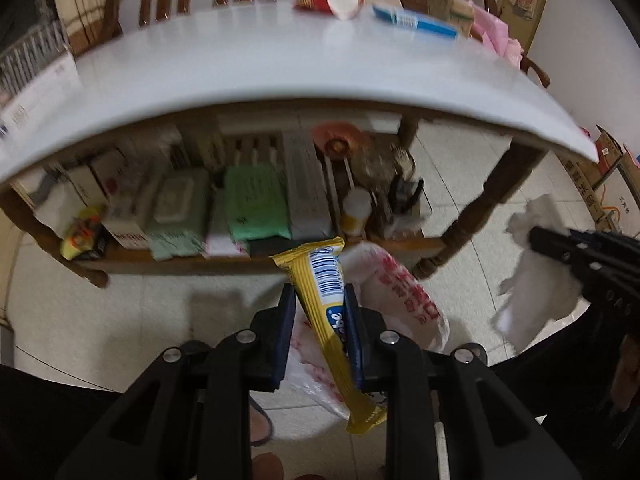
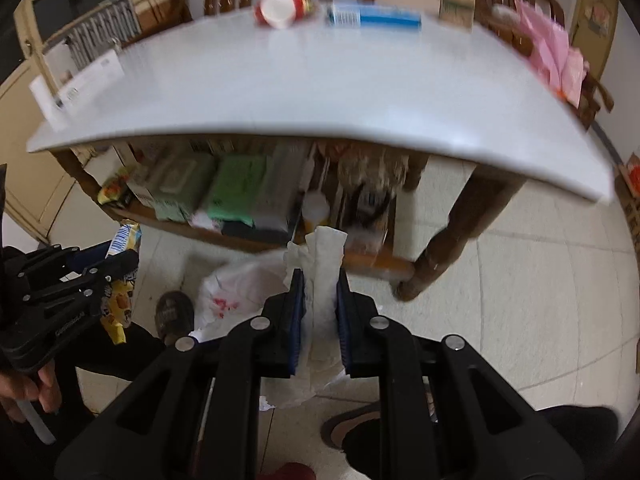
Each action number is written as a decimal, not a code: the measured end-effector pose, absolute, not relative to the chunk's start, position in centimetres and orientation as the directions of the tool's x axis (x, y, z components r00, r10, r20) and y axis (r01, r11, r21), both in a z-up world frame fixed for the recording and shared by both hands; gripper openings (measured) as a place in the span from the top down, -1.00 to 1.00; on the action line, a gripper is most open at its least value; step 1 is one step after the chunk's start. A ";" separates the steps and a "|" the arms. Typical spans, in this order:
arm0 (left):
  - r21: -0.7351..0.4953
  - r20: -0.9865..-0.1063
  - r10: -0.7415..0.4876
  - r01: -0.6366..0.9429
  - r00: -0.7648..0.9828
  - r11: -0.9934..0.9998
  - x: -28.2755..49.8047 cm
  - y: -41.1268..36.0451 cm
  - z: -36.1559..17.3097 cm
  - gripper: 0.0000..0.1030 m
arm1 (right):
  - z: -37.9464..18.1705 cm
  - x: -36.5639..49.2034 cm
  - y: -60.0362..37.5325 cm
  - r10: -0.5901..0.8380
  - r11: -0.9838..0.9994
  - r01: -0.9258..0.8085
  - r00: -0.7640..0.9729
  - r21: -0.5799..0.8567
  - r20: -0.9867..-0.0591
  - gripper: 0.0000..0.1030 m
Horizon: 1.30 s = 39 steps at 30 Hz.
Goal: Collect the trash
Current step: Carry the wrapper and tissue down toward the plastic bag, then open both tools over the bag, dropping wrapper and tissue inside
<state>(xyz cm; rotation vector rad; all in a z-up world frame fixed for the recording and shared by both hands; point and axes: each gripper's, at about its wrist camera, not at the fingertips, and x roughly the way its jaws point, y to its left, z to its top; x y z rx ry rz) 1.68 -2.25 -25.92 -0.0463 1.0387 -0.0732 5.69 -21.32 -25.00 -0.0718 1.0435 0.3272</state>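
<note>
while clamped: left hand-held gripper on yellow wrapper, right hand-held gripper on crumpled tissue, above plastic bag.

Dim, motion-blurred, fisheye-warped edges

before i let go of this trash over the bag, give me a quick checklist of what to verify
1. Left gripper shut on the yellow wrapper: ok.
2. Right gripper shut on the white tissue: ok.
3. Plastic bag on the floor below both grippers: ok.
4. Bag mouth open and facing up: cannot tell, it looks crumpled.
5. Slippered foot clear of the bag: not ok, right beside it.
6. Trash left on the table: cannot tell; a tipped cup lies there.
</note>
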 end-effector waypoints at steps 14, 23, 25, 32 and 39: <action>-0.031 -0.932 -0.068 0.110 0.356 0.993 4.5 -5.5 -38.4 0.54 | -35.7 8.8 -19.3 0.142 0.961 -0.273 0.338 0.047 -0.930 0.71; -0.046 -0.945 -0.084 0.126 0.316 0.991 5.2 -5.5 -41.9 0.54 | -39.8 10.0 -17.6 0.124 0.954 -0.296 0.280 0.037 -0.952 0.70; -0.047 -0.947 -0.084 0.123 0.310 0.991 5.4 -5.5 -42.4 0.53 | -40.6 10.1 -17.5 0.111 0.954 -0.297 0.276 0.025 -0.955 0.69; -0.050 -0.947 -0.086 0.123 0.309 0.991 5.8 -5.6 -42.5 0.53 | -41.7 10.4 -17.5 0.104 0.957 -0.289 0.256 0.027 -0.961 0.64; -0.065 -0.946 -0.095 0.106 0.310 0.992 5.7 -5.3 -42.2 -0.55 | -41.8 10.4 -17.7 0.099 0.962 -0.271 0.257 0.026 -0.961 -0.18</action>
